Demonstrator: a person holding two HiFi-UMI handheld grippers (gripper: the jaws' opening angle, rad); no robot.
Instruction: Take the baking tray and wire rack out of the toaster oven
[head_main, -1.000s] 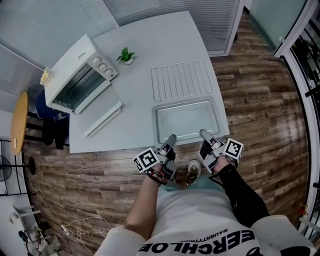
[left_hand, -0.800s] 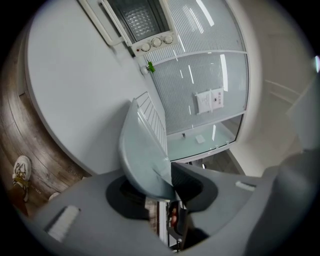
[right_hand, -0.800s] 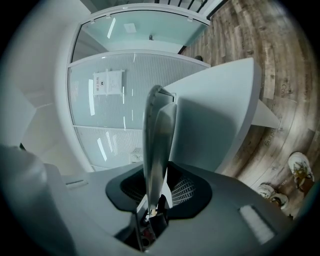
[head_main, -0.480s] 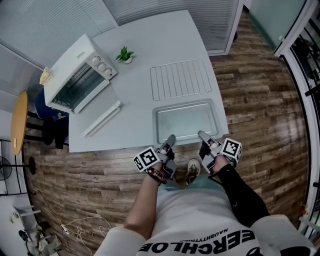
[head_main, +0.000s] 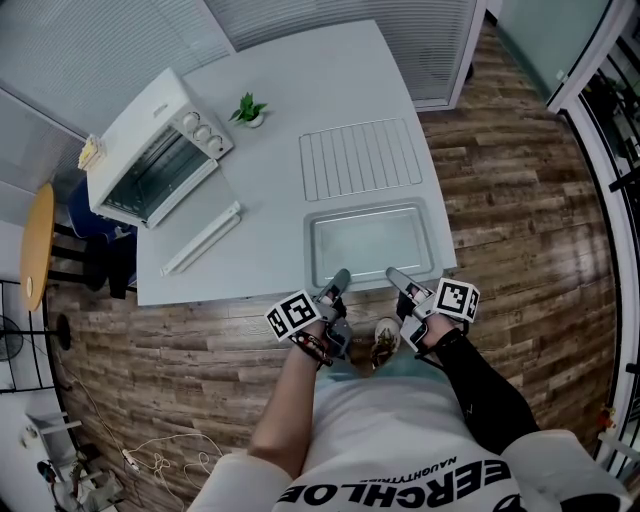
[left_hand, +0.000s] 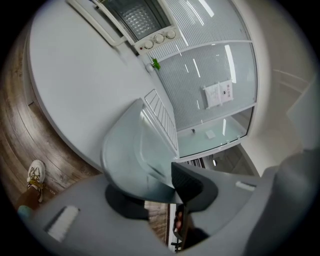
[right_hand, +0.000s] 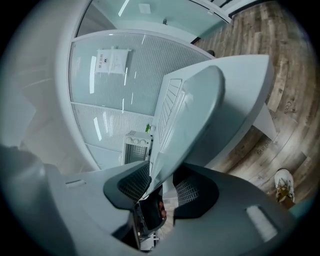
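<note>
1. Already the baking tray (head_main: 370, 243) lies flat at the counter's (head_main: 260, 200) near edge, lower middle of the head view. The wire rack (head_main: 360, 160) is just beyond it, and both are out of the toaster oven (head_main: 155, 150) at upper left.
2. Around its near rim the left hand-held gripper (head_main: 340, 280) stands open; the right hand-held gripper (head_main: 397, 277) has just been opening, with the rim between its jaws, unpinched.
3. Likely risk: a jaw snagging the rim on withdrawal drags the tray off the edge.
4. Smooth pale-grey counter, wood-plank floor (head_main: 520, 200), slatted blinds (head_main: 280, 20) behind.

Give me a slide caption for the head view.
On the white table, the grey metal baking tray and white wire rack lie clear of the open white toaster oven.
</note>
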